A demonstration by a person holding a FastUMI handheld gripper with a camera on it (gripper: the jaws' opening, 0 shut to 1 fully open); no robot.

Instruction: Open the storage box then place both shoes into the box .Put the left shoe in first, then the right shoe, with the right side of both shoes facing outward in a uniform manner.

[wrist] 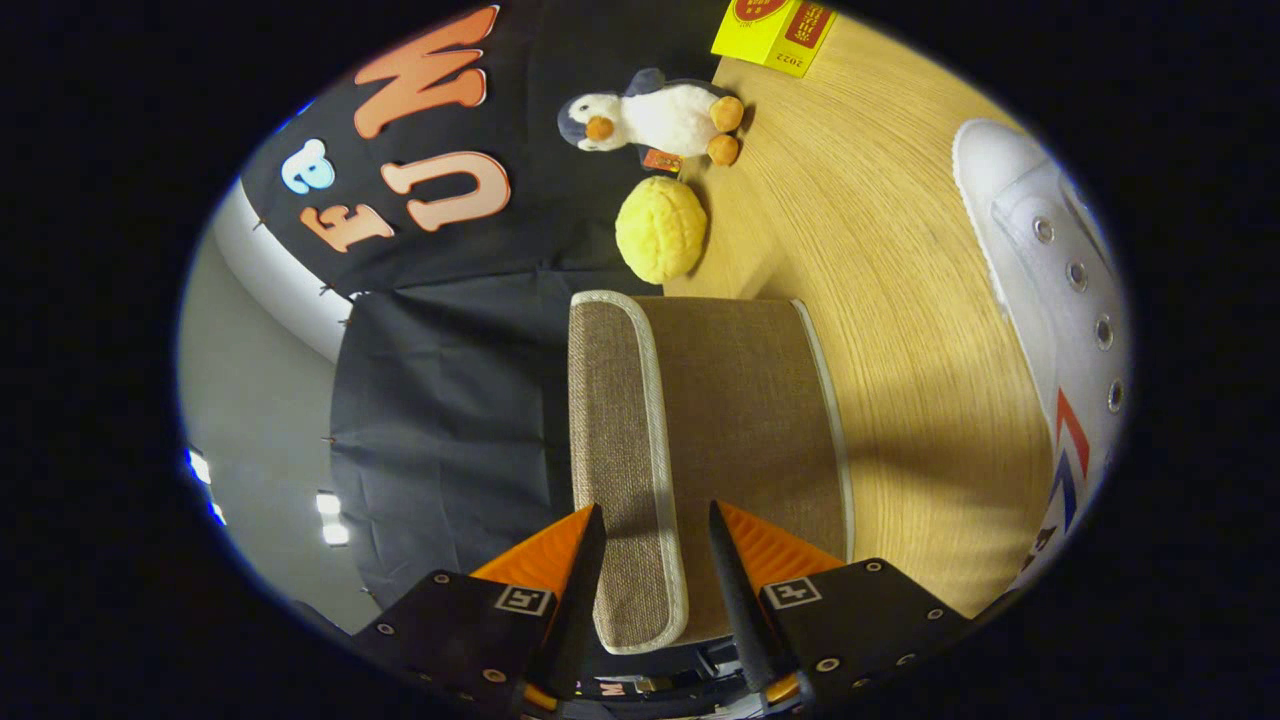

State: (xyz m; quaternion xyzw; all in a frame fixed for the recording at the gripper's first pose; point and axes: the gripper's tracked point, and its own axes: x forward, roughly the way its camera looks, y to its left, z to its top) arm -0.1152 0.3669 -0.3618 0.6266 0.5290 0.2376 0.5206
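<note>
The view is rolled sideways, with the table surface on the right. The brown fabric storage box with pale trim stands just ahead of me on the wooden table. Its lid lies down on the box, and the lid's rim runs between my fingers. My gripper straddles that rim with the jaws partly closed. One finger overlaps the lid's top side. The other finger is by the box wall, a thin strip of wall showing between it and the trim. A white shoe with eyelets and red-blue stripes lies beside the box.
A yellow knitted ball sits beyond the box, with a plush penguin behind it against the black cloth wall. A yellow carton stands at the table's far end. Bare tabletop lies between the box and the shoe.
</note>
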